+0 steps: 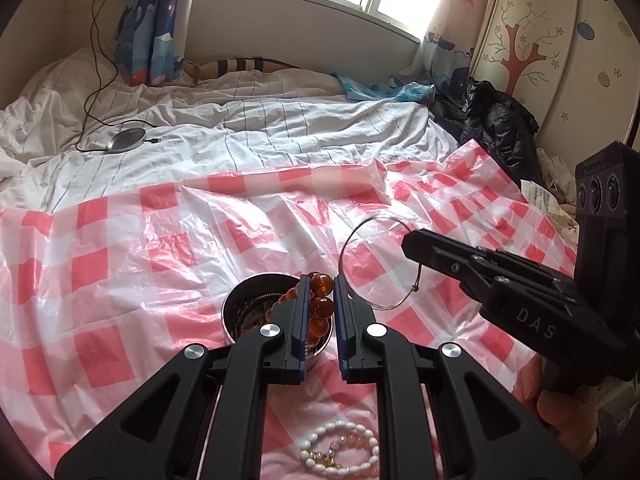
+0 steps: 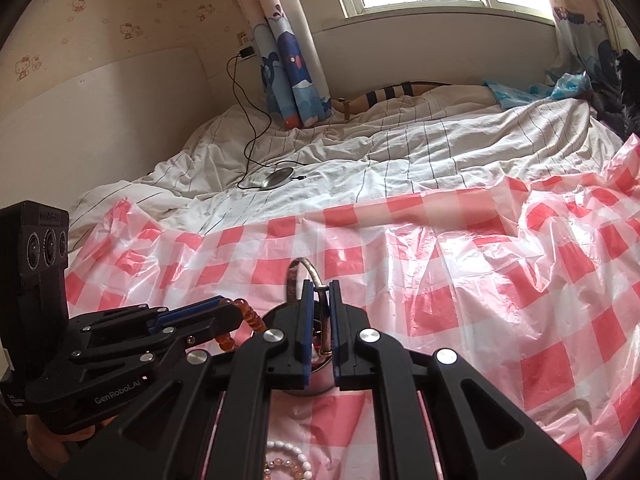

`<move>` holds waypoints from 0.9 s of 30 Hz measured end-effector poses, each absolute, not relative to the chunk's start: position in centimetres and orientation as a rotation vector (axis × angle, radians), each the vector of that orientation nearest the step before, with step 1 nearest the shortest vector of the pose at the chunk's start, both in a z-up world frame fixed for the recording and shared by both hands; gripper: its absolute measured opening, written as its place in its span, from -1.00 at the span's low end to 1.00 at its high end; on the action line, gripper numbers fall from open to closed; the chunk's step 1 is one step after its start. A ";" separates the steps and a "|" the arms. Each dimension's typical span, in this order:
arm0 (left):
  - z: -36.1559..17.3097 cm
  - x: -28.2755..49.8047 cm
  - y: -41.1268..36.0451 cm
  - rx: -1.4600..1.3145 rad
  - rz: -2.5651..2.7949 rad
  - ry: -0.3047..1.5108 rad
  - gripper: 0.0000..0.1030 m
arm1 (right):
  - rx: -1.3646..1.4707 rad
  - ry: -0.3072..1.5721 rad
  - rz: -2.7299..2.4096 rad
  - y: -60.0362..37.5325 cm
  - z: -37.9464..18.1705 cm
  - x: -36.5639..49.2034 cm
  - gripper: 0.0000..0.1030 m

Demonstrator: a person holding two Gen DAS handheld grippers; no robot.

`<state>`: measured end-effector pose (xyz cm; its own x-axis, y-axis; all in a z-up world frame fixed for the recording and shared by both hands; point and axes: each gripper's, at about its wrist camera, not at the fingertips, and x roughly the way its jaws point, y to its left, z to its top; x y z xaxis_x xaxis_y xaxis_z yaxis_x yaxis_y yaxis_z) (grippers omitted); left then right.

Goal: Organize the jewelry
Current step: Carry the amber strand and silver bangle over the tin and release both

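On the bed, over the pink checkered plastic sheet, here's the rundown:

Bowls: one, a small metal bowl, sitting on the sheet and already holding some dark chains.

Amber bead strands: one, an amber bead bracelet, hanging between the left gripper's fingers right over the bowl, with its lower beads dangling inside the rim.

Wire bangles: one, a thin silver bangle, standing upright in the air just beside the bowl, off to its right.

Bracelets still lying loose: two that I can count, a white pearl bracelet and a peach bead bracelet tucked inside its loop, lying on the sheet near the person, on the near side of the bowl.

Left gripper: pinching the amber strand, jaws nearly together.

Right gripper: pressing together on the bangle's wire, coming in from the right.

In the way: the left gripper's arms are blocking most of the bowl's near side, so I can't tell exactly what's in there.

Around: striped white bedding, a round charger pad with a black cable, a black jacket by the wardrobe.
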<state>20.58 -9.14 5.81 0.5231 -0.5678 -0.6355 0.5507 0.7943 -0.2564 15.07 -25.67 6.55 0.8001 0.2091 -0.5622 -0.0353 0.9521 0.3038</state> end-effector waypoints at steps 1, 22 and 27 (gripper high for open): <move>5.7 21.0 -9.4 -0.029 -0.673 0.769 -0.80 | 0.291 0.634 0.131 -25.8 6.4 15.2 -0.82; 5.0 22.5 -5.9 -0.104 -0.511 0.796 -0.10 | 0.382 0.938 0.074 -29.4 -0.7 18.9 -0.42; 5.4 21.7 -6.0 -0.106 -0.542 0.791 0.00 | 0.292 1.022 -0.003 -29.0 -4.2 19.8 -0.44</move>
<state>21.67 -6.00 5.42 0.5751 -0.5003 -0.6472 0.4225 0.8592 -0.2887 19.76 -29.04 -4.17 0.5254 0.1337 -0.8403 0.1380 0.9611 0.2392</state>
